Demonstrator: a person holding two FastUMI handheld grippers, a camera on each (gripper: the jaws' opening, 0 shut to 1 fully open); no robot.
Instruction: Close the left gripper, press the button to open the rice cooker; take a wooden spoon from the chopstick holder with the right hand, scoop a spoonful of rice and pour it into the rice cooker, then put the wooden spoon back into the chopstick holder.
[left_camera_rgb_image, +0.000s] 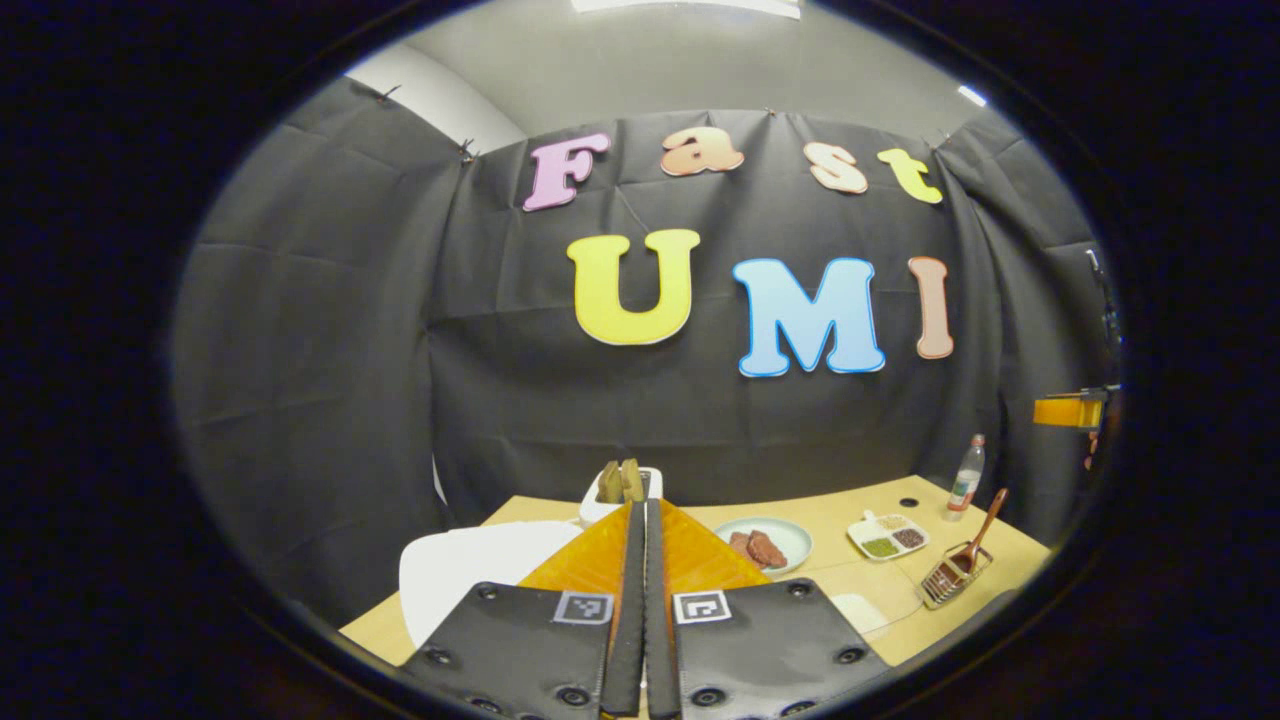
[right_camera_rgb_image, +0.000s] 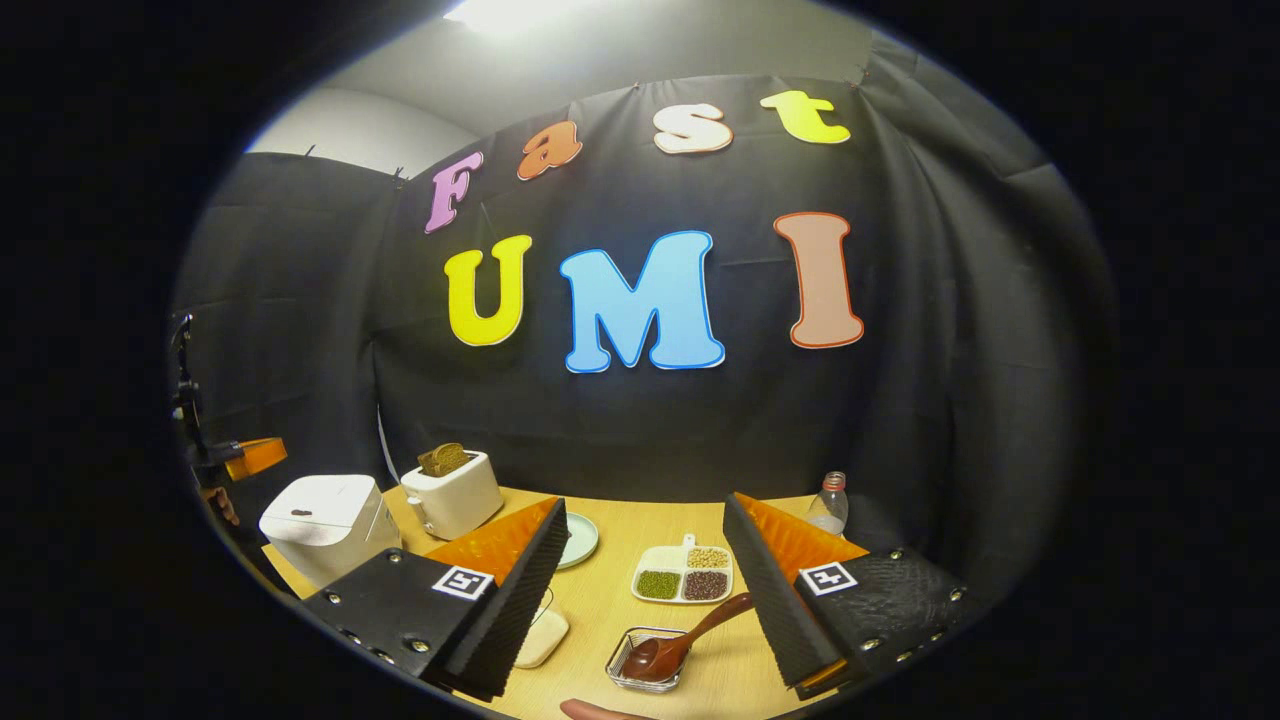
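In the left gripper view my left gripper (left_camera_rgb_image: 641, 520) is shut with nothing between its fingers, held just above and to the right of the white rice cooker (left_camera_rgb_image: 460, 575), whose lid is down. The wooden spoon (left_camera_rgb_image: 985, 530) leans in the wire chopstick holder (left_camera_rgb_image: 950, 582) at the right. My right gripper (right_camera_rgb_image: 645, 515) stands open over the table, with the wooden spoon (right_camera_rgb_image: 690, 635) lying in the chopstick holder (right_camera_rgb_image: 640, 668) low between its fingers, untouched. The rice cooker (right_camera_rgb_image: 325, 525) sits far left there. A divided dish of grains (right_camera_rgb_image: 685, 577) lies just beyond the spoon.
A toaster with bread (right_camera_rgb_image: 455, 490) stands behind the cooker. A plate of meat (left_camera_rgb_image: 765, 545), the divided dish (left_camera_rgb_image: 888, 535) and a small bottle (left_camera_rgb_image: 965, 478) sit mid-table to right. A flat white object (right_camera_rgb_image: 540, 635) lies by the right gripper's left finger. A fingertip (right_camera_rgb_image: 600, 710) shows at the bottom.
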